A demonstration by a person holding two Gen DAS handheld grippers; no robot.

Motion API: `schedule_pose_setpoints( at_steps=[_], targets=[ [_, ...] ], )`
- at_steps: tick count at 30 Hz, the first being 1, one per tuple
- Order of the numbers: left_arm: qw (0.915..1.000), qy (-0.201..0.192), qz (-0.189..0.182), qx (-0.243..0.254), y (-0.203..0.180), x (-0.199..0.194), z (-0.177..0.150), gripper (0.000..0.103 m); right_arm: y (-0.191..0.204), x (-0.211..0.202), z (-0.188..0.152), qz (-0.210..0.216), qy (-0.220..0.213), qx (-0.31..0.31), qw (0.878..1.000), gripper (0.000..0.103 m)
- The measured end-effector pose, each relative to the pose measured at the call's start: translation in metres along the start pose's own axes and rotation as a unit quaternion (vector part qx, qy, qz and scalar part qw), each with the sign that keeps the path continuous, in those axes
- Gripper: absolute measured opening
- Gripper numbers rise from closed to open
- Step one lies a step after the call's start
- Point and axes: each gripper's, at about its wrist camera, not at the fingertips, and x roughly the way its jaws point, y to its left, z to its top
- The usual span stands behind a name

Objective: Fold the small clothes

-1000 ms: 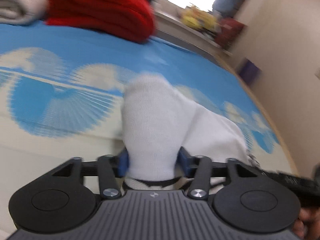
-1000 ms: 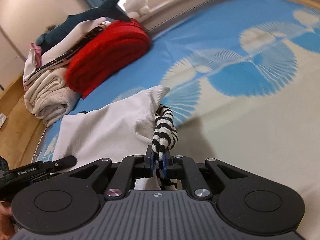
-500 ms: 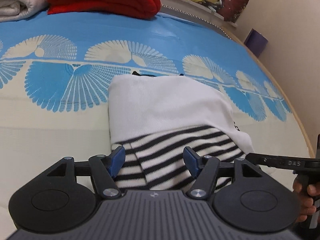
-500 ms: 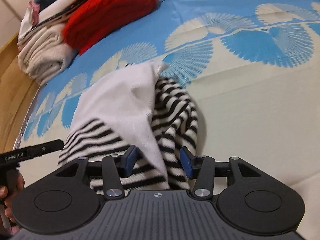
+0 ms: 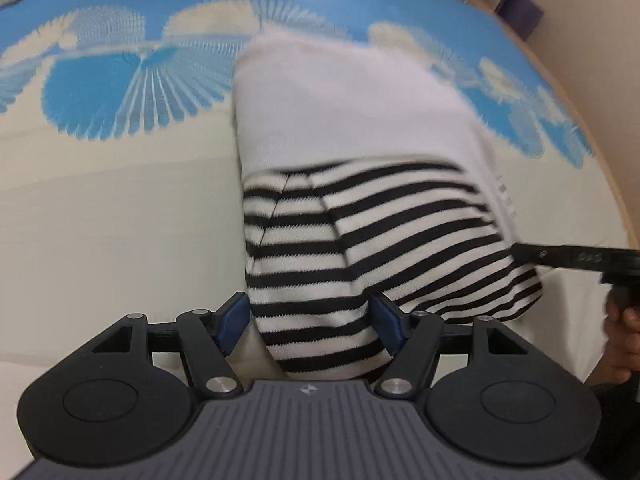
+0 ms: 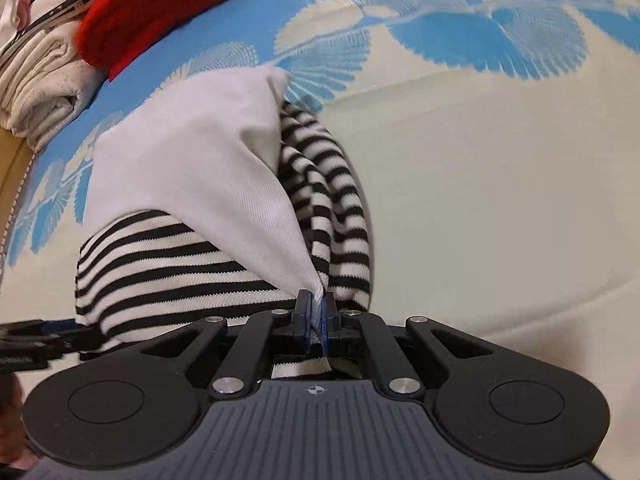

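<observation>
A: Where is the small garment (image 5: 360, 216)?

B: It lies on the blue and cream fan-patterned bedspread (image 5: 100, 208), near both grippers. Its white body is farther off, and a black-and-white striped part is folded on the near side.

A: What about the left gripper (image 5: 308, 320)?

B: Its jaws are opening. The striped hem sits between the blue pads (image 5: 230, 320); the left pad stands clear of the cloth, and I cannot tell whether the right one touches it.

A: And the right gripper (image 6: 316, 320)?

B: Clenched tight on a white corner of the garment (image 6: 208, 184), which stretches away from the pinch. A striped sleeve lies bunched just to its right.

A: Anything else around?

B: A folded red blanket (image 6: 160, 8) and a pile of folded cream bedding (image 6: 40, 92) lie at the far left of the bed. A hand (image 5: 622, 344) shows at the right edge of the left view.
</observation>
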Motion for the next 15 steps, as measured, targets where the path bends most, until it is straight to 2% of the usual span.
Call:
schedule_pose_setpoints(
  at_steps=[3,5,7,10,11,12,14,15],
  targets=[
    [0.9995,-0.027,-0.011,-0.007,0.007,-0.015,-0.001,0.072,0.004,-0.004,0.000,0.011,-0.008,-0.006,1.000,0.005],
    [0.9997,0.004,0.015,-0.017,0.014,-0.002,-0.003,0.070,0.004,-0.002,0.001,0.007,-0.007,-0.013,1.000,0.007],
    [0.9983,0.038,0.045,0.002,0.011,0.014,-0.008,0.070,0.004,0.001,0.001,-0.001,-0.001,-0.019,1.000,0.009],
    [0.9976,0.012,0.063,0.025,-0.002,0.004,-0.009,0.070,0.005,0.007,-0.001,-0.016,0.009,-0.031,0.999,0.011],
    [0.9970,-0.002,0.071,0.029,-0.005,-0.003,-0.009,0.070,0.007,0.005,-0.002,-0.025,0.006,-0.035,0.999,0.016],
    [0.9958,-0.019,0.085,0.028,-0.009,-0.012,-0.010,0.071,0.007,0.002,-0.003,-0.031,0.002,-0.036,0.999,0.026],
    [0.9928,-0.048,0.105,0.029,-0.019,-0.035,-0.016,0.074,0.009,-0.011,-0.006,-0.046,-0.023,-0.033,0.998,0.036],
    [0.9913,-0.065,0.109,0.033,-0.026,-0.048,-0.019,0.077,0.012,-0.021,-0.008,-0.049,-0.037,-0.041,0.997,0.037]
  ],
)
